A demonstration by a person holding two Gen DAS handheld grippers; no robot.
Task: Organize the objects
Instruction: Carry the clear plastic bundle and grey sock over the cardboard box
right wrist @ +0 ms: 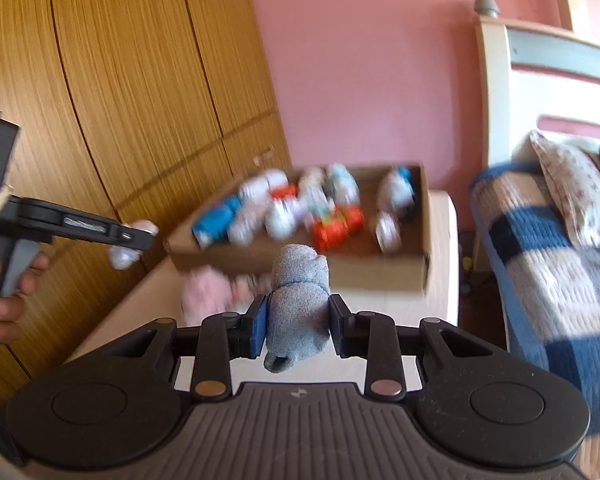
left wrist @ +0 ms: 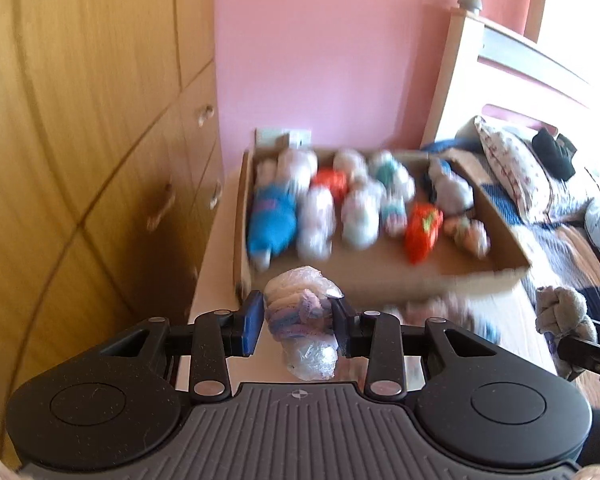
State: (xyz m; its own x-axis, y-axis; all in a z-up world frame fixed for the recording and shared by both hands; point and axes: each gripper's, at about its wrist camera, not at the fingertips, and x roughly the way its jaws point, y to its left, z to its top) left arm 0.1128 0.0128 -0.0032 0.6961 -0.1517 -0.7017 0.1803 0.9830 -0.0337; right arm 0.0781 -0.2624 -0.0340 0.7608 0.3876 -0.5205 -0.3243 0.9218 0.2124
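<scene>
Left wrist view showed the left gripper (left wrist: 297, 322) clenched on a soft rolled bundle of pink, white and purple knit sock wrapped in crinkled clear plastic (left wrist: 300, 320), its blue-faced pads pressing both sides. Beyond it stood a shallow brown cardboard box (left wrist: 380, 272) on a pale cream bedside surface (left wrist: 212, 280), holding about a dozen similar bundles in rough rows, blurred: a blue one (left wrist: 270, 220), several whitish ones, and two orange-red ones (left wrist: 422, 232).

From the right wrist view, the right gripper (right wrist: 298, 320) was clamped on a plain grey rolled sock (right wrist: 298, 308), matte and fuzzy, with no wrapping visible. A few more soft pink and pale items (right wrist: 204, 292) lay on the cream surface just in front of the box, still outside it.

By my reading the sorting was well along: most bundles sat in the box, two were held clear of it in the grippers, and the loose ones in front remained. The box still had bare floor along its near edge. Everything looked squashy and light; the plastic wrap may be slippery.
</scene>
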